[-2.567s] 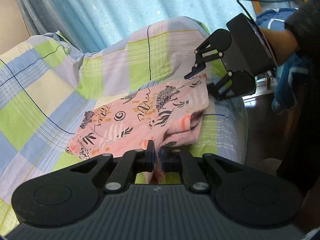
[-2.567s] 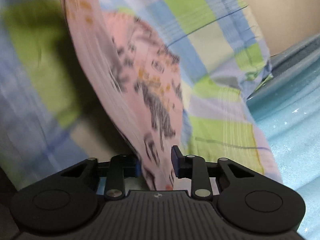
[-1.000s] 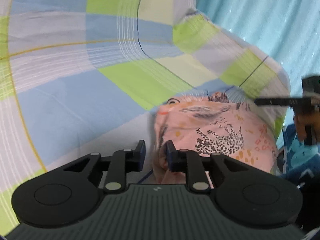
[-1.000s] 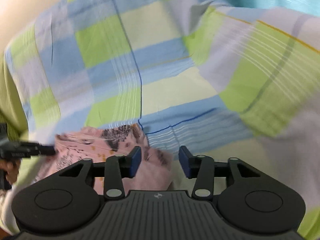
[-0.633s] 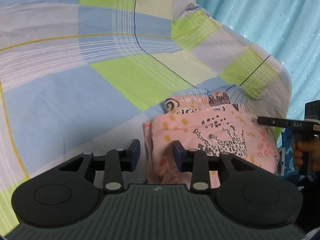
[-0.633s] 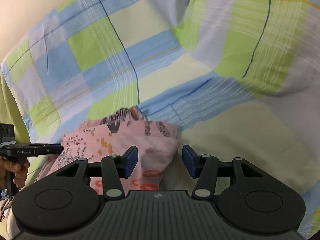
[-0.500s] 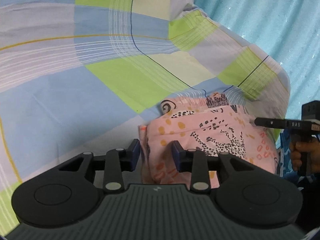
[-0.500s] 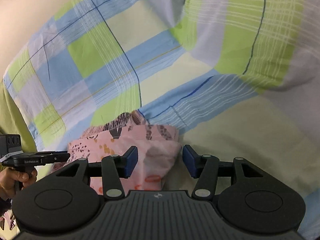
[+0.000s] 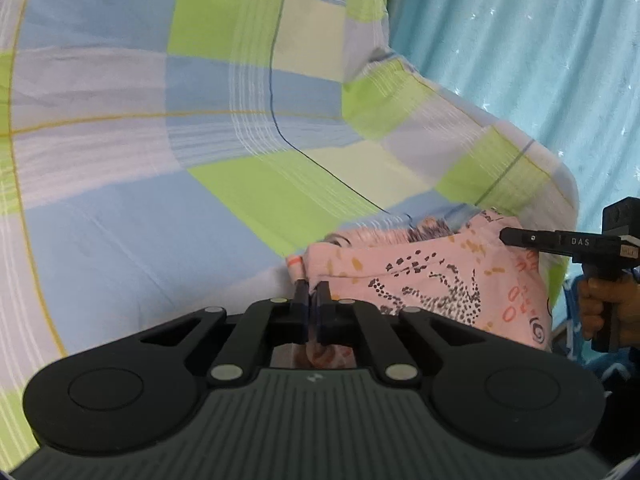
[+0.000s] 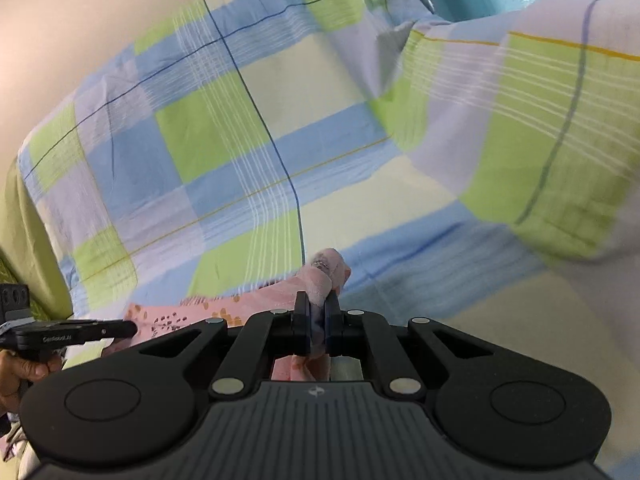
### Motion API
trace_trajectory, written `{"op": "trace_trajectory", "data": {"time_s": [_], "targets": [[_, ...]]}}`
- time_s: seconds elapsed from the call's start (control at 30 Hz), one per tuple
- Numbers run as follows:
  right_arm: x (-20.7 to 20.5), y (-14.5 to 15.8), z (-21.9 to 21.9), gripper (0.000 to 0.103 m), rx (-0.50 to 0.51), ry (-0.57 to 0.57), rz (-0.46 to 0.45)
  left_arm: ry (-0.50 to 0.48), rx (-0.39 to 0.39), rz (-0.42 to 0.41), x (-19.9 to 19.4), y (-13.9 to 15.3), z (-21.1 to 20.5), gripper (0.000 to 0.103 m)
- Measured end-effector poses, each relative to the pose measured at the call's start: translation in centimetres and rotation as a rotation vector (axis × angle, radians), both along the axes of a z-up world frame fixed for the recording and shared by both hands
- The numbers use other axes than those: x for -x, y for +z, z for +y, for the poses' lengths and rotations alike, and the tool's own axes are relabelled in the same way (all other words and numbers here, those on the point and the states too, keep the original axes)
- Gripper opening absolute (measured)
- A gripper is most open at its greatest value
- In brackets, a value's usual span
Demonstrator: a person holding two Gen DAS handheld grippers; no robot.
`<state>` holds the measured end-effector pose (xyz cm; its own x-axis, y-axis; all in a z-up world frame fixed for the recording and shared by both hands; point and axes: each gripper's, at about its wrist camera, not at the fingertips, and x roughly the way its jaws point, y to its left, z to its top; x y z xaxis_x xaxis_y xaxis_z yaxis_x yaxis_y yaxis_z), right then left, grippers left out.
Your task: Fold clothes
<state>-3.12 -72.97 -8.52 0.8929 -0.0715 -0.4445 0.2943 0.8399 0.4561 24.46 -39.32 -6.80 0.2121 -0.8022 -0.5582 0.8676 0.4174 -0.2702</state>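
Pink garment (image 9: 440, 276) pinched inside both closed jaws (opposite corners).

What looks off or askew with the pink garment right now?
Nothing stands out. The pink garment lies folded on the checked sheet, with the left gripper and right gripper each shut on a corner.

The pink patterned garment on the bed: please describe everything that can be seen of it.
The pink patterned garment is soft fabric printed with black dotted shapes, orange spots and red rings. It lies folded into layers on the checked blue, green and cream bedsheet, near the sheet's edge. The left gripper is shut on one corner, the right gripper on another bunched corner. What kind of garment it is cannot be told.
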Motion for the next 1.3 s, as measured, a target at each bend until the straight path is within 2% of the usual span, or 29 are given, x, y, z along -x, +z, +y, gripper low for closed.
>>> {"op": "trace_trajectory", "data": {"time_s": [0.2,0.23,0.3,0.37,0.4,0.43,0.53,0.57,0.63,0.67,0.73,0.83,0.93,1.07,1.17,1.27,1.3], "targets": [[-2.6,-0.8,-1.5,0.006,-0.006,-0.019,0.039,0.008,-0.029,-0.059,-0.5,0.1,-1.0,0.001],[-2.3,-0.8,-1.6,0.006,-0.008,-0.021,0.024,0.01,-0.03,-0.058,-0.6,0.0,-1.1,0.001],[-1.5,0.0,-1.5,0.006,0.005,-0.021,-0.036,0.014,0.003,-0.087,-0.2,0.3,-0.8,0.001],[-0.7,1.4,-1.2,0.006,0.047,-0.017,-0.103,0.021,0.072,-0.118,0.3,0.8,0.2,0.001],[-0.7,1.4,-1.1,0.006,0.047,-0.017,-0.103,0.037,0.083,-0.116,0.3,0.8,0.4,0.001],[-1.1,0.7,-1.1,0.006,0.027,-0.016,-0.066,0.045,0.074,-0.1,0.1,0.5,0.4,0.001],[-2.6,-2.1,-1.4,0.01,-0.034,-0.011,0.057,0.047,-0.024,-0.041,-0.8,-1.1,-0.6,0.001],[-3.0,-3.2,-1.5,0.009,-0.052,-0.009,0.095,0.046,-0.044,-0.025,-1.0,-1.5,-0.9,0.002],[-2.6,-3.4,-1.7,0.014,-0.065,-0.027,0.082,0.071,-0.051,-0.027,-1.2,-1.7,-1.1,0.004],[-2.3,-3.3,-1.9,0.023,-0.067,-0.044,0.07,0.085,-0.05,-0.03,-1.5,-1.7,-1.1,0.008],[-1.7,-2.9,-2.0,0.023,-0.042,-0.091,0.053,0.125,-0.046,-0.044,-1.9,-1.5,-0.7,0.014],[-0.7,-2.3,-2.1,0.023,0.0,-0.15,0.034,0.172,-0.064,-0.098,-1.9,-0.8,0.1,0.011],[0.7,-1.3,-1.0,0.023,0.077,-0.153,0.012,0.168,-0.064,-0.128,-0.5,0.6,1.4,0.012],[3.0,0.3,2.5,0.024,0.207,-0.09,0.006,0.02,-0.114,-0.286,5.0,2.2,2.8,0.015],[4.6,0.9,6.2,0.027,0.328,-0.004,0.054,-0.151,-0.188,-0.482,10.6,2.0,3.3,0.02],[5.5,1.4,10.1,0.031,0.482,0.087,0.105,-0.328,-0.288,-0.718,15.6,0.6,3.2,0.031],[5.6,1.5,11.3,0.032,0.526,0.117,0.118,-0.38,-0.315,-0.799,17.0,0.0,3.2,0.032]]}}
